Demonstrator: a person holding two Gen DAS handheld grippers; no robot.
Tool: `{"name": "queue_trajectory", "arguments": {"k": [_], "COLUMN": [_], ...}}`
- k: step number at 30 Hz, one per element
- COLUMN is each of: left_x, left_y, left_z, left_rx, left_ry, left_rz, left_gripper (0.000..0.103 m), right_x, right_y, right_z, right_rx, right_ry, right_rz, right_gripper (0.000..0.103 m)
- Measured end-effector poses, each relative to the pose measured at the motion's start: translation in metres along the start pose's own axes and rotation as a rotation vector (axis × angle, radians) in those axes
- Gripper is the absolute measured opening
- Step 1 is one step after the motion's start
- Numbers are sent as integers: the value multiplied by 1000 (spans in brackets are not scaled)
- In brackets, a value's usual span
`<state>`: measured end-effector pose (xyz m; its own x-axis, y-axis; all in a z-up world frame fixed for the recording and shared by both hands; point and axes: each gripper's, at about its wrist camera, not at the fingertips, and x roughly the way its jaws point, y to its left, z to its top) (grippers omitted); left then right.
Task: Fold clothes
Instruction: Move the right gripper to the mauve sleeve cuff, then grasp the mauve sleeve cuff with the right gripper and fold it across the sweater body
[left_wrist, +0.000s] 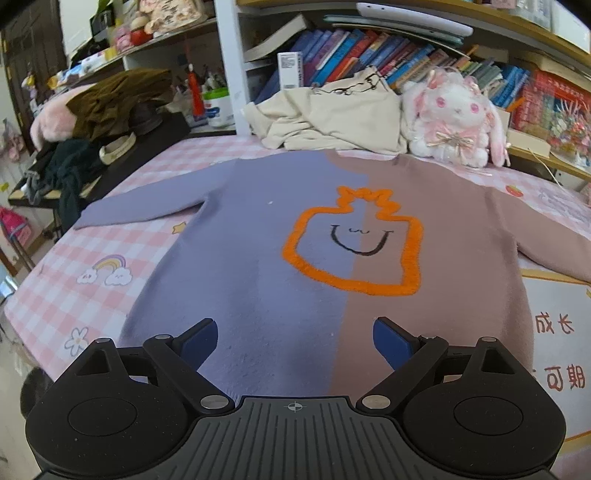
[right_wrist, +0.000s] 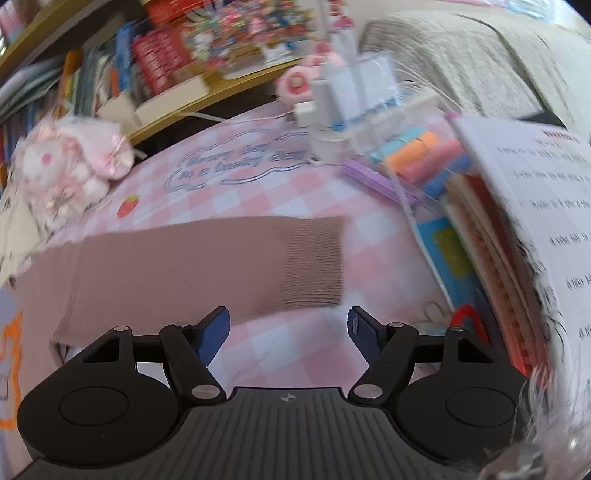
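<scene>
A sweater (left_wrist: 295, 229), purple on its left half and brown on its right, lies flat and face up on a pink checked cloth (left_wrist: 92, 258), with an orange outline and a smiling face on the chest. My left gripper (left_wrist: 295, 341) is open and empty above the sweater's lower hem. In the right wrist view the brown sleeve (right_wrist: 207, 269) lies stretched out with its ribbed cuff (right_wrist: 314, 262) to the right. My right gripper (right_wrist: 289, 332) is open and empty just in front of the cuff, over the cloth (right_wrist: 369, 229).
A cream garment (left_wrist: 328, 118) and a white plush rabbit (left_wrist: 454, 118) sit at the far edge, under bookshelves (left_wrist: 369, 55). Dark clothes (left_wrist: 70, 166) pile at the left. Books and papers (right_wrist: 517, 229) stack on the right, with coloured chalks (right_wrist: 421, 155) behind.
</scene>
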<state>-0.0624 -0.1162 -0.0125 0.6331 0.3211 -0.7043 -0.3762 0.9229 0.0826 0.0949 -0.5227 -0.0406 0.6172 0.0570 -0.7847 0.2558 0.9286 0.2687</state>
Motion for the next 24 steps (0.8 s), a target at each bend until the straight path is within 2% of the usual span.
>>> {"name": "queue_trajectory", "arguments": {"k": [3, 5, 8, 14, 19, 21, 22, 24], "left_x": [2, 1, 0, -2, 0, 0, 0, -1], "left_y": [-1, -3, -7, -12, -12, -12, -12, -14], "left_z": [0, -1, -2, -7, -8, -7, -7, -7], "left_rx": [2, 12, 31, 49, 33, 33, 37, 47], "left_ry": [10, 14, 18, 28, 42, 40, 37, 29], "left_rz": [-4, -6, -13, -8, -5, -5, -6, -8], "left_gripper": [93, 93, 93, 93, 93, 93, 93, 93], "right_x": [6, 10, 16, 26, 31, 34, 36, 38], "right_y": [-7, -9, -12, -19, -14, -9, -7, -11], "right_z": [3, 7, 14, 25, 25, 24, 24, 27], "right_rx": [30, 49, 78, 142, 179, 172, 170, 188], "right_ry": [-3, -11, -22, -40, -13, -1, 5, 13], "right_rz": [10, 33, 69, 124, 178, 184, 178, 173], "right_gripper": [67, 57, 56, 46, 44, 36, 21, 15]}}
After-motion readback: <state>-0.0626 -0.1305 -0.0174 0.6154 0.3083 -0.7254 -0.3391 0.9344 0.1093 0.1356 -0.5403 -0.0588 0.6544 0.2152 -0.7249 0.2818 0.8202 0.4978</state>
